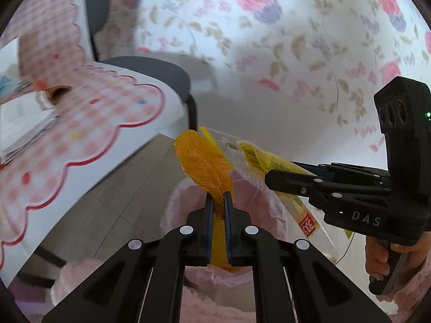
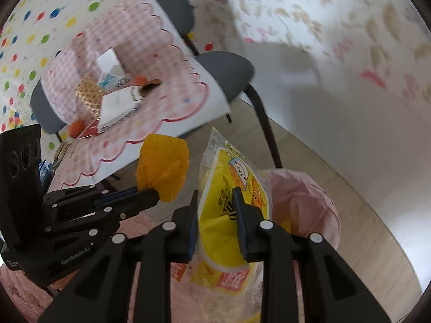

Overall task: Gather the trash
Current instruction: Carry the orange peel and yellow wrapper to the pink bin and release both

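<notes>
The left tongs [image 1: 218, 202] clench a crumpled orange paper napkin [image 1: 200, 162]; the right tongs [image 2: 216, 207] pinch a yellow plastic snack wrapper [image 2: 229, 204], both above the pink-lined waste bin [image 2: 309, 202]. Dropped early (the liner sags), the light napkin could drift onto the floor.

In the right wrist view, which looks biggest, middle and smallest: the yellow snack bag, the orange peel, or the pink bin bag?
1. yellow snack bag, though it is nearest the camera
2. pink bin bag, partly hidden, so unsure
3. orange peel

"DAS" stands on the right claw [image 1: 265, 179] body, and "GenRobot.AI" on the left claw [image 2: 157, 195] body.
</notes>
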`<state>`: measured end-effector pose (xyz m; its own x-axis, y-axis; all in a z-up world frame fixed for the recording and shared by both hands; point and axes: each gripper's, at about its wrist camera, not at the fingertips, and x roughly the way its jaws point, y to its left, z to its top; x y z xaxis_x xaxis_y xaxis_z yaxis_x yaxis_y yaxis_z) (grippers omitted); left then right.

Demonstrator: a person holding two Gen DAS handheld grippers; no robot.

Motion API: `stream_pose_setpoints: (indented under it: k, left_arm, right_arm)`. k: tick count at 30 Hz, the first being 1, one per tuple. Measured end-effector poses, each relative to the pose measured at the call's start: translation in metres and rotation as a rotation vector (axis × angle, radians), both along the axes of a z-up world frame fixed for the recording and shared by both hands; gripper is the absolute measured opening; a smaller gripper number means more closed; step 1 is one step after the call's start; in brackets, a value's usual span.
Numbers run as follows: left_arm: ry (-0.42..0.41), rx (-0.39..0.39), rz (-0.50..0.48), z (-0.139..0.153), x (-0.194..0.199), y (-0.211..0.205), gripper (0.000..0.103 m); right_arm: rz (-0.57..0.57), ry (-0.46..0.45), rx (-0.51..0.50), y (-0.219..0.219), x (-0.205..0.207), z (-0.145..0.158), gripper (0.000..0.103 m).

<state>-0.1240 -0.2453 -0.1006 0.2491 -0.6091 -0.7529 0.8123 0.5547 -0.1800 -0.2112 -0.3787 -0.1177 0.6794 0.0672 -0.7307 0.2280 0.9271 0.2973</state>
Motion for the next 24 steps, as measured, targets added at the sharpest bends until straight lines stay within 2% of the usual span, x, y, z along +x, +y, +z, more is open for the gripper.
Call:
stream_pose_setpoints:
  k: [5, 7, 9, 11, 19, 24]
  left_arm:
    - [0.024, 0.033, -0.036, -0.013, 0.006, -0.023, 0.012]
    - [0.035, 0.056, -0.046, -0.019, 0.009, -0.03, 0.02]
    - [0.03, 0.071, -0.047, -0.022, 0.01, -0.035, 0.035]
    - [0.03, 0.077, -0.044, -0.023, 0.011, -0.036, 0.041]
    - [0.036, 0.058, 0.01, -0.016, 0.022, -0.02, 0.042]
    - [-0.009, 0.028, 0.076, 0.002, 0.029, 0.004, 0.046]
  right_arm:
    - [-0.048, 0.016, 0.042, -0.023, -0.003, -0.017, 0.026]
    - [-0.064, 0.024, 0.06, -0.03, -0.003, -0.023, 0.029]
    - [-0.08, 0.033, 0.073, -0.035, -0.003, -0.028, 0.035]
    - [-0.097, 0.041, 0.076, -0.041, -0.002, -0.034, 0.039]
    - [-0.122, 0.068, 0.099, -0.05, 0.002, -0.044, 0.041]
    - [-0.112, 0.063, 0.108, -0.045, 0.004, -0.037, 0.056]
